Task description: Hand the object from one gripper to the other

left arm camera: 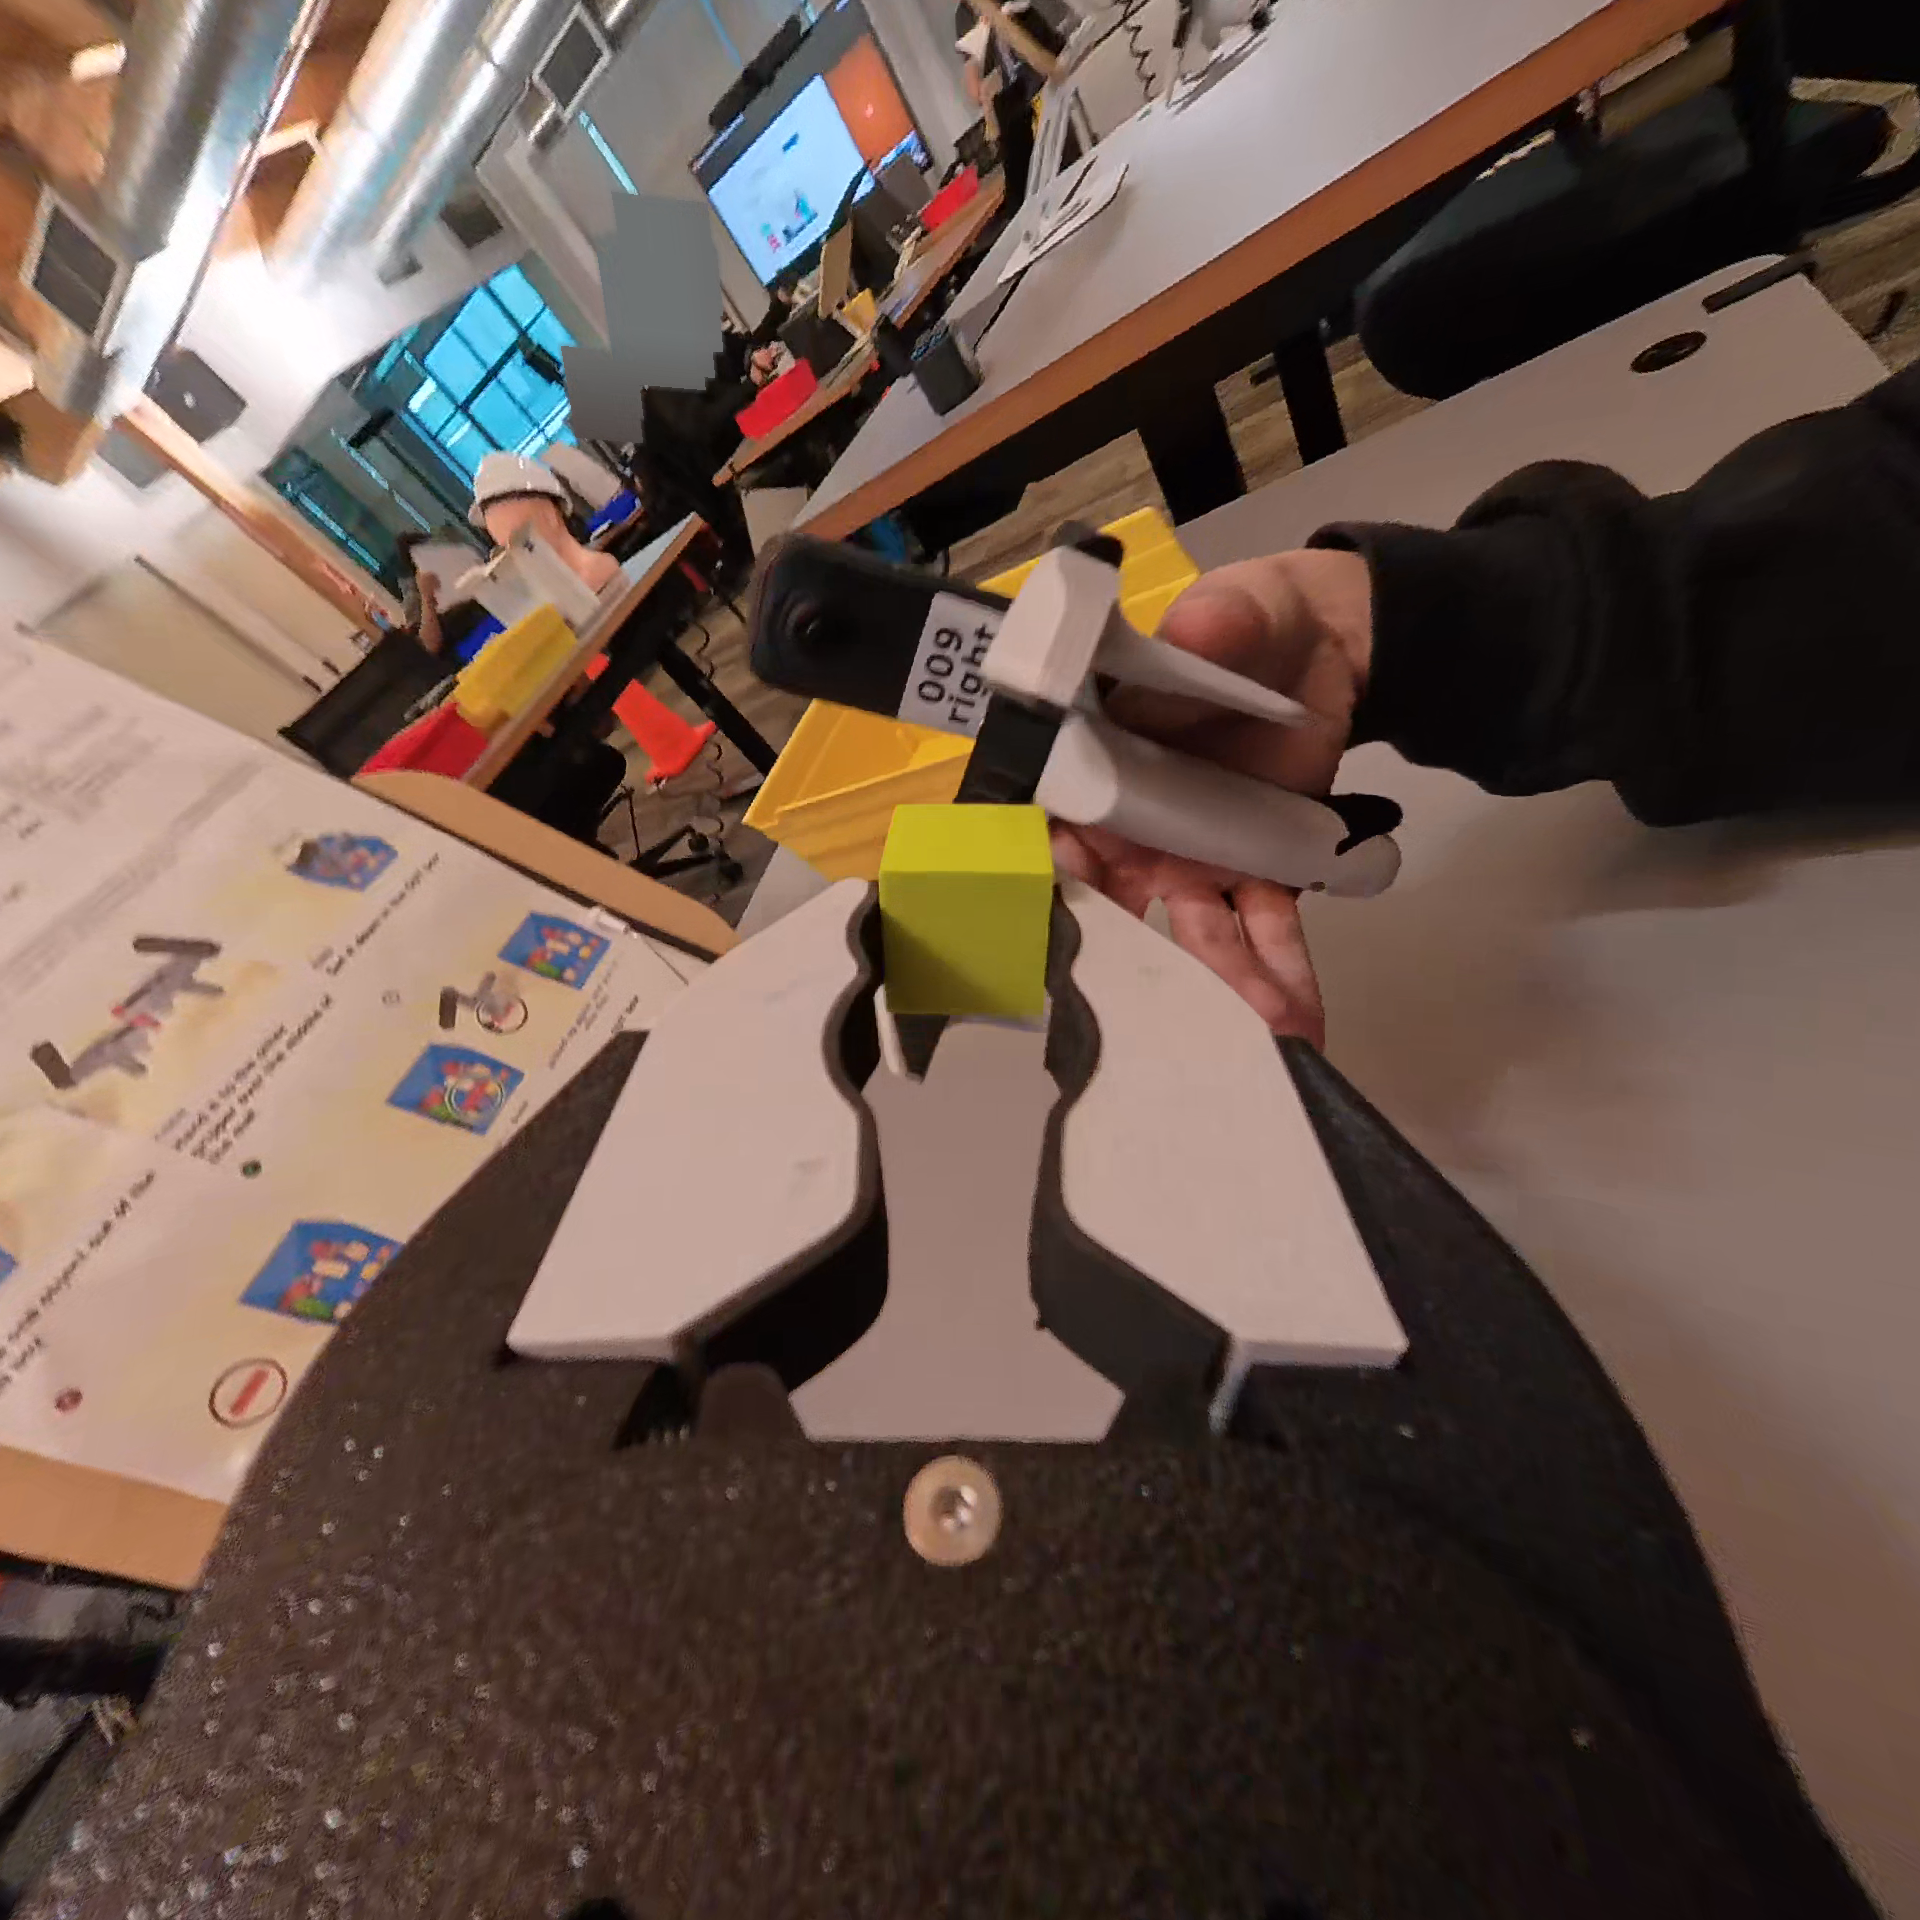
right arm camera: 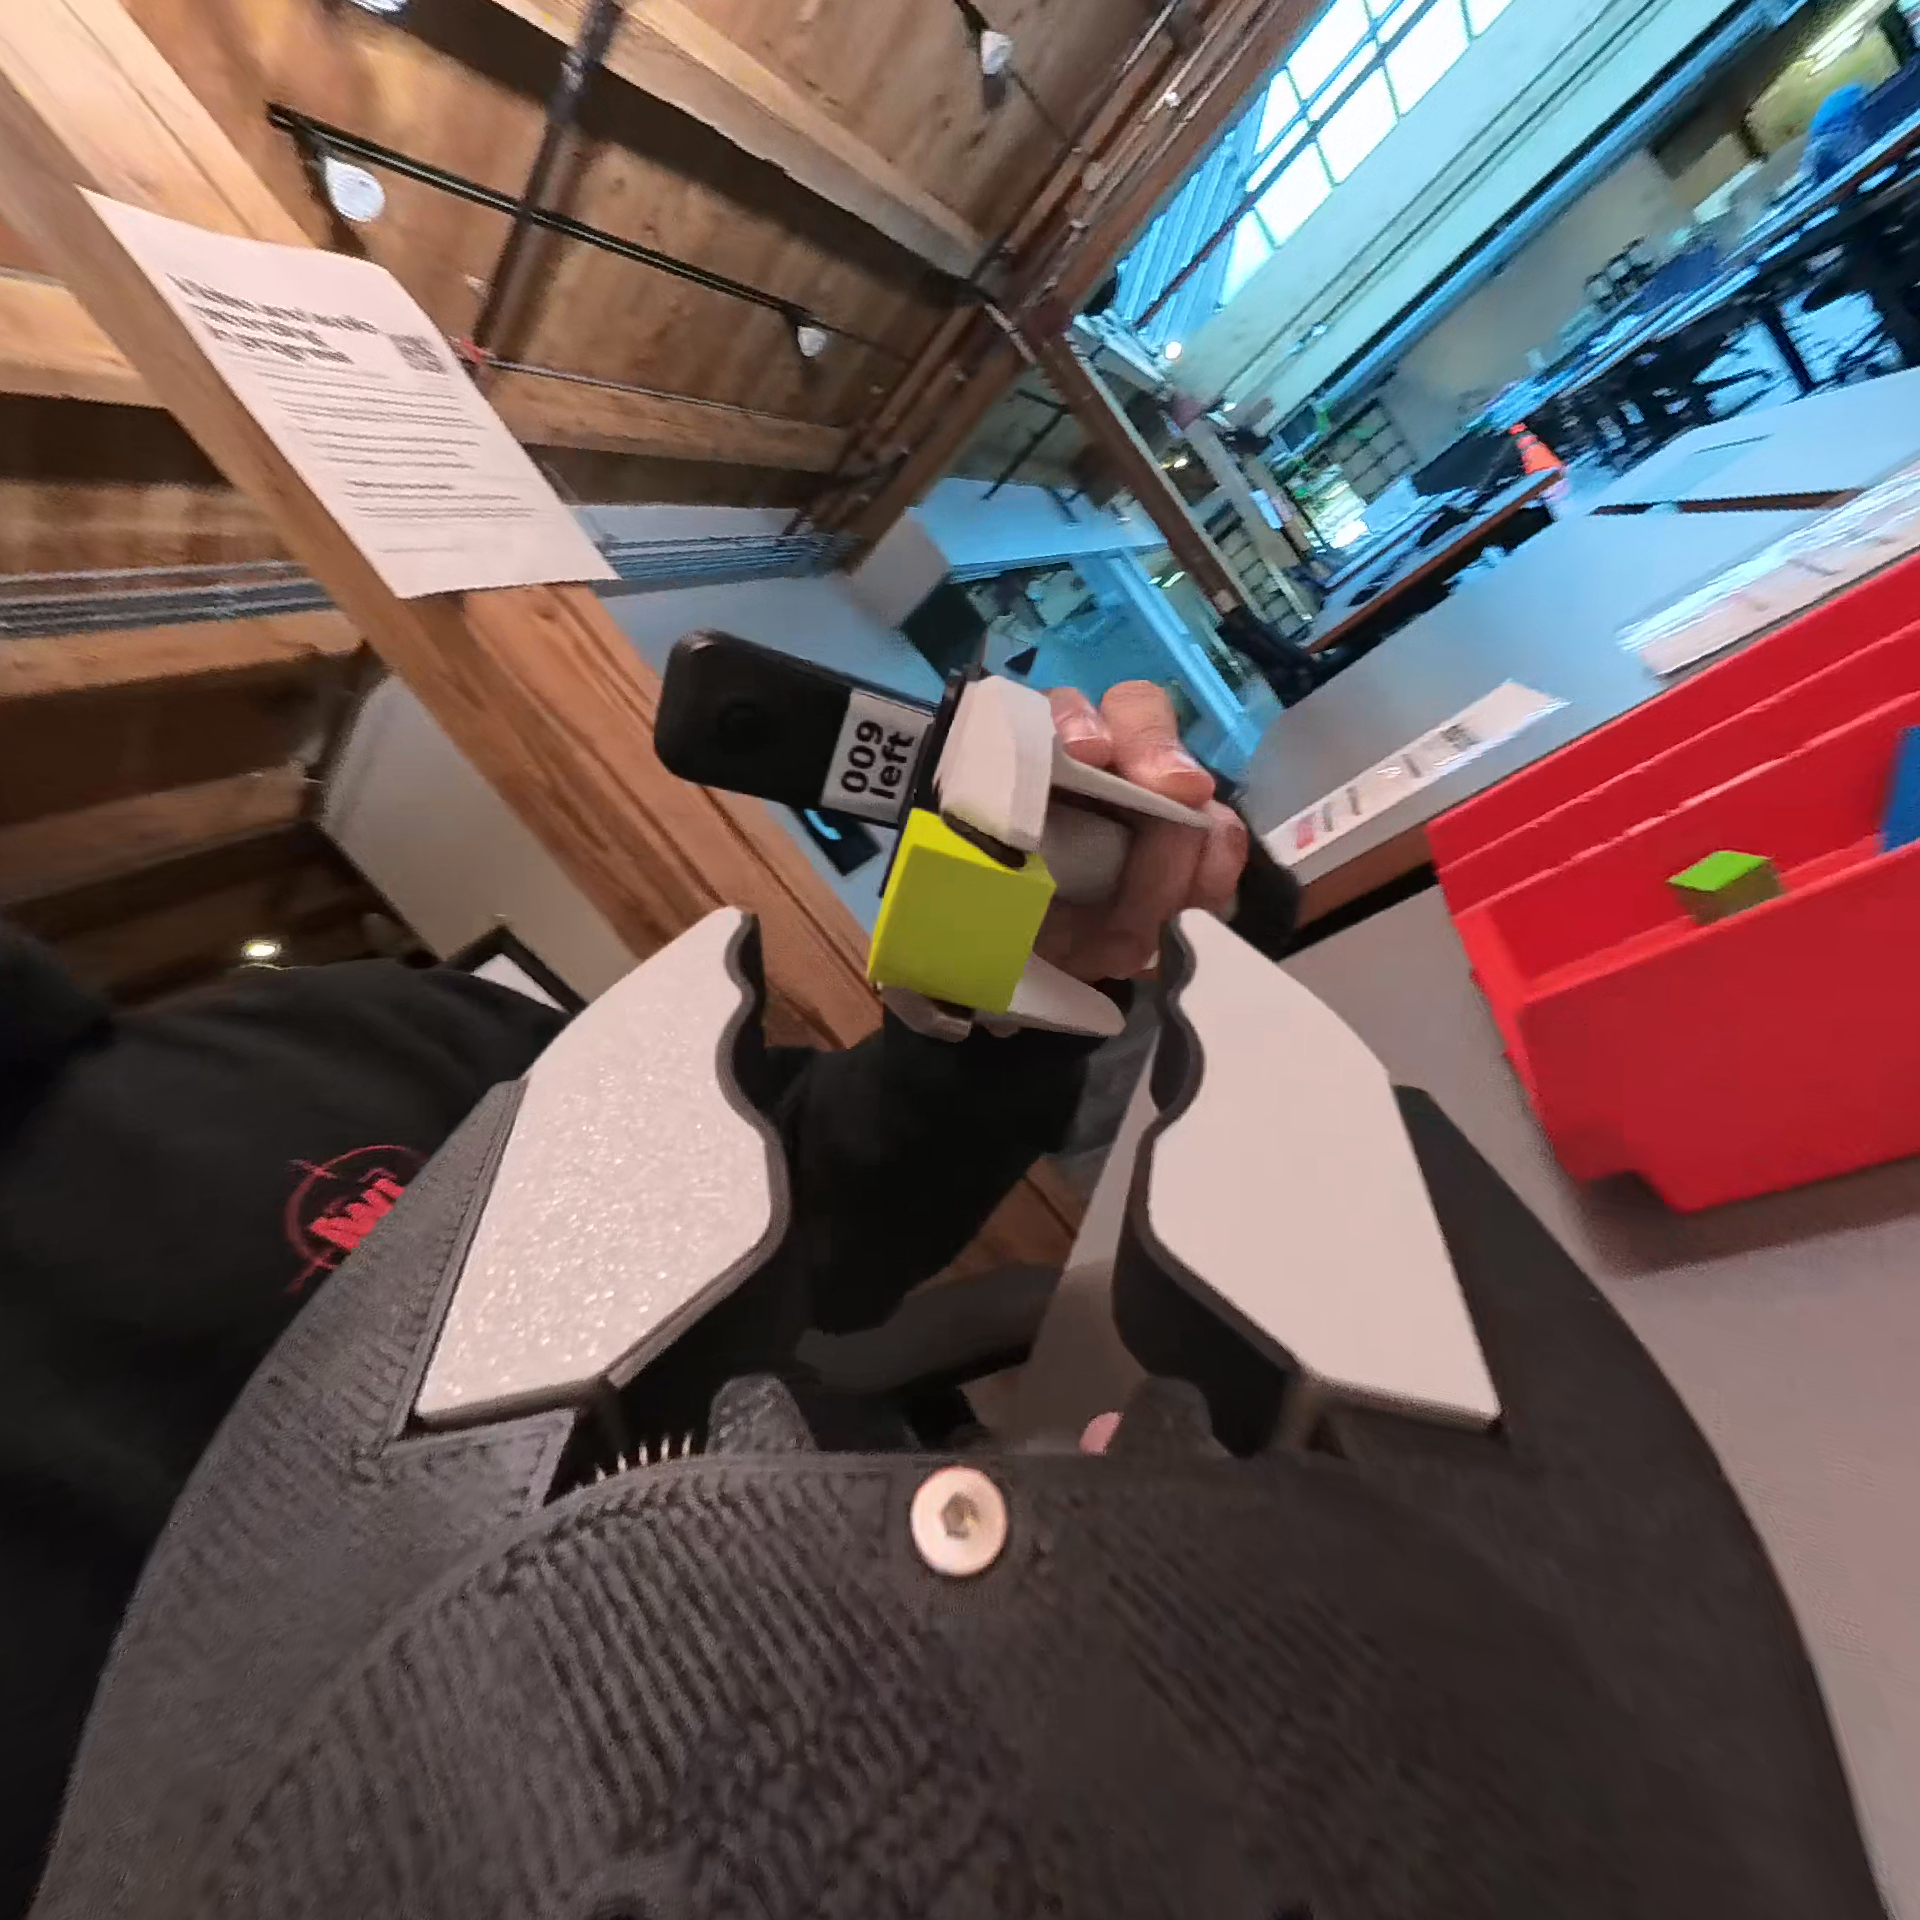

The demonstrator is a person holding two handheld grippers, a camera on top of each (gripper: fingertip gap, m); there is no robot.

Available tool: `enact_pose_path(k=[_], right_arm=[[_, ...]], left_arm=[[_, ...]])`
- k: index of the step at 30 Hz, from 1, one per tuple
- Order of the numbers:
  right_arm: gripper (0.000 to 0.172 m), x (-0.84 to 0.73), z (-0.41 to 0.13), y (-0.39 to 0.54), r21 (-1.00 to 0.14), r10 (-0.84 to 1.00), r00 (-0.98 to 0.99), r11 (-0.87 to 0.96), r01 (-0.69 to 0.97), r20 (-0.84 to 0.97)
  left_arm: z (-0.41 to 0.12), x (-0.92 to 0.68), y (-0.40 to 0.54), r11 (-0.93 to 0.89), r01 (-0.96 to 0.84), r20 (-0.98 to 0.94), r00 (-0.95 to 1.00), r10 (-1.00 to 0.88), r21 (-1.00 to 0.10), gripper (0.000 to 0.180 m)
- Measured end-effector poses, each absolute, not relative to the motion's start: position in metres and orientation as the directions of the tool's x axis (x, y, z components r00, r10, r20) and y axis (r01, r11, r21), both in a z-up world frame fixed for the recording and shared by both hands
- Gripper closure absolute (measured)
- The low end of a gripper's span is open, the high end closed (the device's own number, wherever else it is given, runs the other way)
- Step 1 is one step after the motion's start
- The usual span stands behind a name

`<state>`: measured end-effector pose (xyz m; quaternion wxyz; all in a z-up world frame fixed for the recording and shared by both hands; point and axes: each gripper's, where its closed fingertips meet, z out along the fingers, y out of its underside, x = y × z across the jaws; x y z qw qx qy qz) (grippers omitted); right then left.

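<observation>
Our left tongs (left arm camera: 966,935) gripped the yellow-green cube (left arm camera: 966,914); our right tongs (right arm camera: 956,966) stood wide open and bare, near the cube.

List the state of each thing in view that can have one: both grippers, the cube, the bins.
Left gripper: shut on the lime-yellow cube, held off the table.
Lime-yellow cube: clamped between the left gripper's fingers.
Right gripper: jaws wide open, holding nothing.
Red plastic bin: on the table, a green-topped block inside.
Yellow plastic bin: upright, contents hidden.

Each camera sits low behind its own fingers, tilted, facing the other; both see the small yellow-green cube (left arm camera: 966,914) close, mid-frame.
</observation>
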<state>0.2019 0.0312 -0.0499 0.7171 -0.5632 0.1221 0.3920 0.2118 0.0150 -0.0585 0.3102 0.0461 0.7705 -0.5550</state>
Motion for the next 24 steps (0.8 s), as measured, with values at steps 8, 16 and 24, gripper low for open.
enact_pose_path(k=[8,16,24], right_arm=[[0.111,0.187,-0.05,0.036,-0.693,0.494,0.597,-0.016,-0.721,-0.633],[0.141,0.19,-0.052,0.037,-0.683,0.491,0.582,-0.037,-0.73,-0.648],[0.142,0.253,-0.064,0.001,-0.776,0.126,0.784,0.114,-0.62,-0.608]], left_arm=[[-0.061,0.205,0.005,0.405,0.485,-0.599,-0.768,-0.227,-0.775,0.152],[-0.069,0.212,0.006,0.465,0.45,-0.606,-0.75,-0.267,-0.762,0.151],[-0.074,0.232,0.024,0.451,0.306,-0.522,-0.69,-0.502,-0.838,0.133]])
